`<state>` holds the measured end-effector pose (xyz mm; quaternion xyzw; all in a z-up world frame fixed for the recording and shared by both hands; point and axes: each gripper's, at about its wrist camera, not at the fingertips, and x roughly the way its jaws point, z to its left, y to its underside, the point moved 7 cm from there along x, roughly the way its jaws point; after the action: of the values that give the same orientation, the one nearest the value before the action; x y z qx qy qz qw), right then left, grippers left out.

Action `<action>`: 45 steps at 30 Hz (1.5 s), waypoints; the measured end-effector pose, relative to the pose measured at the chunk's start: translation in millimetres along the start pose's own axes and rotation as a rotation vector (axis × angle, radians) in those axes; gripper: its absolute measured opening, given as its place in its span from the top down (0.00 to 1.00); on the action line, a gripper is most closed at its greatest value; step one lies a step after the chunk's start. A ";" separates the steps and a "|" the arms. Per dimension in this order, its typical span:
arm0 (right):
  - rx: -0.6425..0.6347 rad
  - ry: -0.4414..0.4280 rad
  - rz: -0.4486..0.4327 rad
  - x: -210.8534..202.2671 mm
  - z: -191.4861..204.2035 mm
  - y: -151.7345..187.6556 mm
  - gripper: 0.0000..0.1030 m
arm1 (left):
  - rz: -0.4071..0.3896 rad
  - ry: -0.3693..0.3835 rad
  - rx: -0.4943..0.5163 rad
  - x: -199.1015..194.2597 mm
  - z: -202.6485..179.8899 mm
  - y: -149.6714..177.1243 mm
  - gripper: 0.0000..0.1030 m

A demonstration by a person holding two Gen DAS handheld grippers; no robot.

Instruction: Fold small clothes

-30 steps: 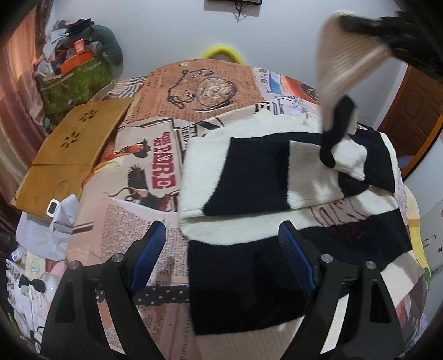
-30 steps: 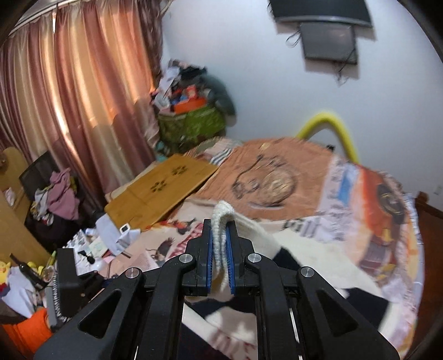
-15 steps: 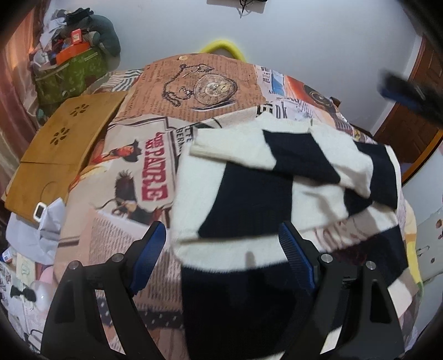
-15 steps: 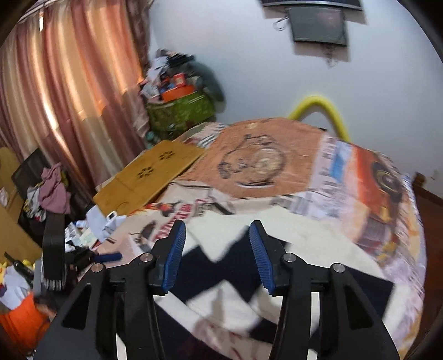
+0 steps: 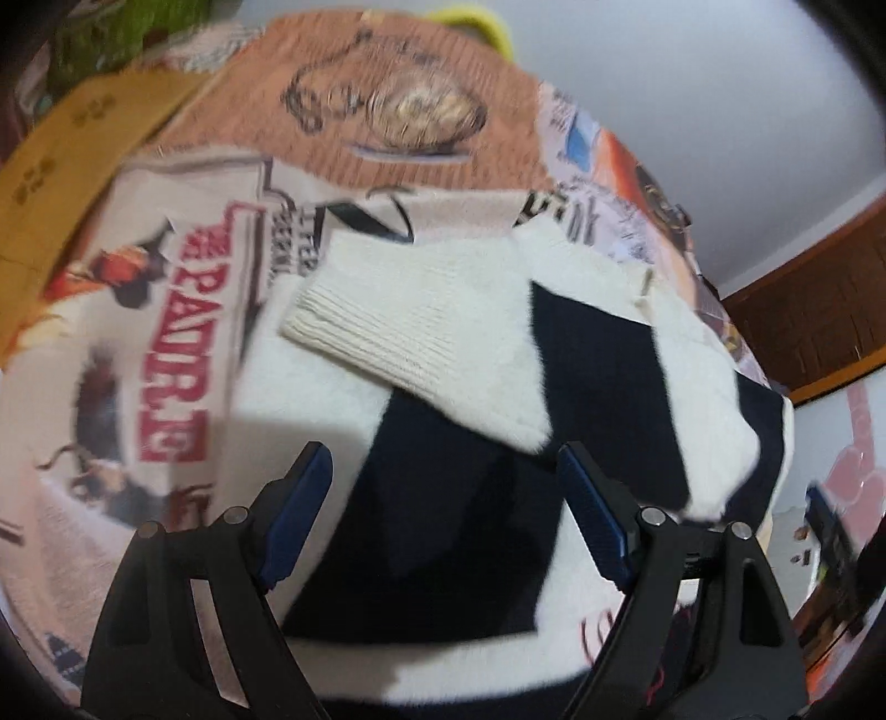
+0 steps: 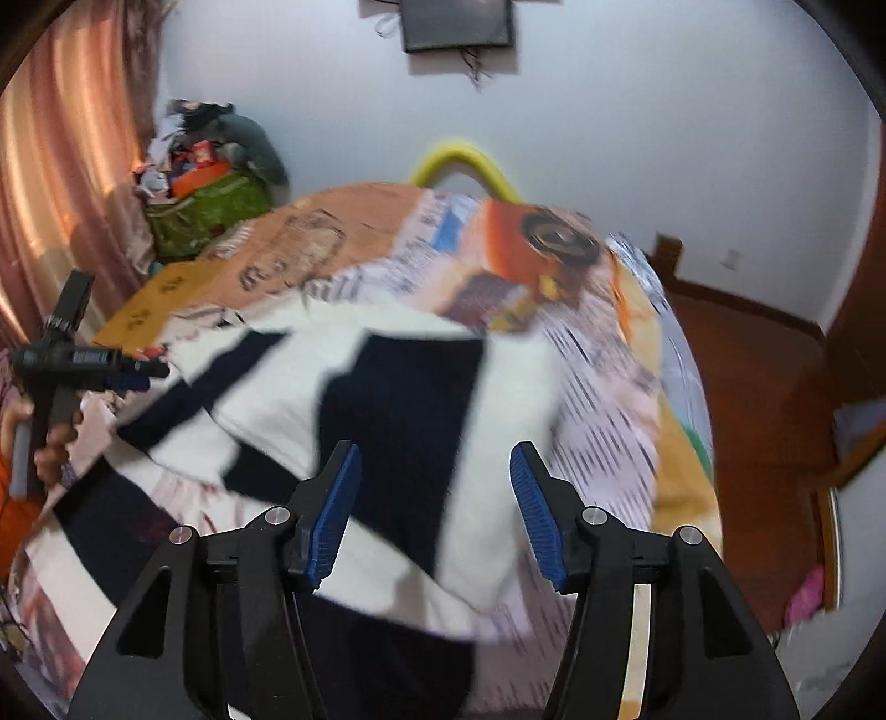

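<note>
While lying spread on the printed bedspread (image 5: 183, 343), with one cream sleeve (image 5: 421, 343) folded across the dark chest band, rests flat and free: the black-and-cream sweater (image 5: 454, 498). Held wide above it, gripping nothing: left gripper (image 5: 443, 520), probably lined up for the next fold. Likewise empty, jaws having just been opening and now about half apart, nothing between them but the knit beneath: right gripper (image 6: 434, 509), likely after letting the sleeve go. Seen only from the right wrist: the other tool in a hand (image 6: 52, 443) at the left edge, curtain (image 6: 61, 183), wall screen (image 6: 457, 22). Seen clearly only from the left wrist: ribbed cuff (image 5: 332, 327).
</note>
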<state>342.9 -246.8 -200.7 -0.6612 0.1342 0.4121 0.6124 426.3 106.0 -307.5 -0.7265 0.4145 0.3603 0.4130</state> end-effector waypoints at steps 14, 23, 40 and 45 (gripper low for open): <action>0.047 -0.050 0.137 39.7 -4.6 56.3 0.44 | -0.062 -0.080 0.011 31.6 -8.5 -43.5 0.92; 0.007 0.020 0.132 45.1 -11.7 44.9 0.45 | -0.349 -0.211 0.272 -64.9 -72.2 -35.3 0.94; 0.019 0.010 0.072 21.8 -9.3 34.5 0.46 | -0.250 -0.323 0.315 -56.2 -17.9 37.9 0.93; 0.025 -0.016 0.115 18.3 -7.7 50.4 0.46 | -0.160 -0.308 0.317 -38.2 -1.3 62.3 0.82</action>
<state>322.8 -258.7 -249.5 -0.6413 0.1723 0.4501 0.5971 355.4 96.8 -292.7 -0.6196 0.3392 0.3635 0.6074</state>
